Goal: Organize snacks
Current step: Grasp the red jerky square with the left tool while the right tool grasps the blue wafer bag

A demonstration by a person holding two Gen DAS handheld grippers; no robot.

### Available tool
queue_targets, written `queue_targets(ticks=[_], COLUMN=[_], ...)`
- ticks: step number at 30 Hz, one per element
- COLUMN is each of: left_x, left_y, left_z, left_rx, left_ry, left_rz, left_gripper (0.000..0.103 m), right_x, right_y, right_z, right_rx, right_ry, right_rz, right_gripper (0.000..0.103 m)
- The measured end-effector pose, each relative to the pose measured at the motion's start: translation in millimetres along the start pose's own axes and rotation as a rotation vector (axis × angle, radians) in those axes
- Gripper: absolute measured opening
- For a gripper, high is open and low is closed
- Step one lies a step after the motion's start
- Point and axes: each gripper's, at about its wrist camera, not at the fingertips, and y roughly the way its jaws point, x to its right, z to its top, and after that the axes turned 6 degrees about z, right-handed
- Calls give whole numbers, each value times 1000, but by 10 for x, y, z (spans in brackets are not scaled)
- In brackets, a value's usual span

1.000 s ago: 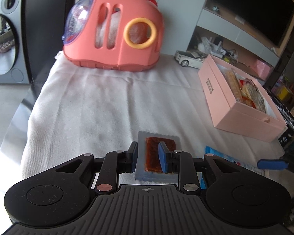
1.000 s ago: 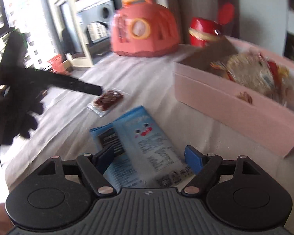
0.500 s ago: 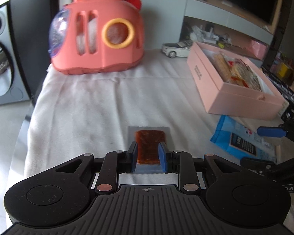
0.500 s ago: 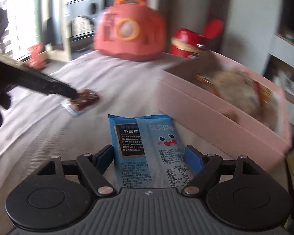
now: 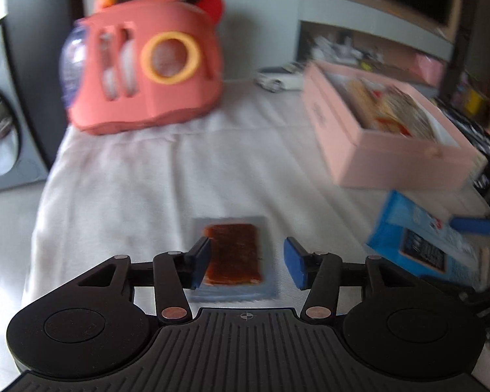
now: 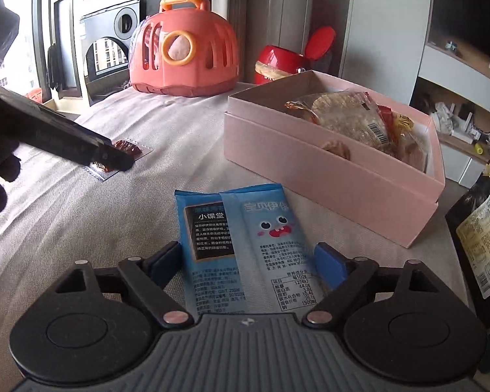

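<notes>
Blue snack packet (image 6: 245,248) reads "小课堂", with a nutrition table.

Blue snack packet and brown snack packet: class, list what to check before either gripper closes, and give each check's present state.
1. Left gripper open, jaws just opened: ok.
2. Brown snack packet between its pads: ok, though off-centre towards the left pad.
3. Right gripper open, jaws just widened: ok.
4. Blue snack packet between its pads: ok.
5. Pink box lidless: ok.
6. Free room in box: cannot tell.
</notes>
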Motion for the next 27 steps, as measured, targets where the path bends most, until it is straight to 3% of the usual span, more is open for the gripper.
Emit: queue_targets(ticks=[5, 19, 22, 27], left_x=[-118, -91, -80, 62], left_y=[63, 121, 107, 101], left_z=[4, -8, -21, -48], left_rx=[-14, 0, 0, 8], left_ry=[-38, -62, -67, 15], left_rz=[27, -67, -116, -87], left_gripper=[47, 48, 48, 54], right_x=[5, 59, 61, 61], right_y=[4, 42, 44, 45], right_z=[-9, 7, 9, 1], right_rx=[-4, -23, -25, -26], right_ry=[11, 60, 60, 65], right_rz=[-5, -3, -2, -2], right_gripper=[90, 97, 97, 98])
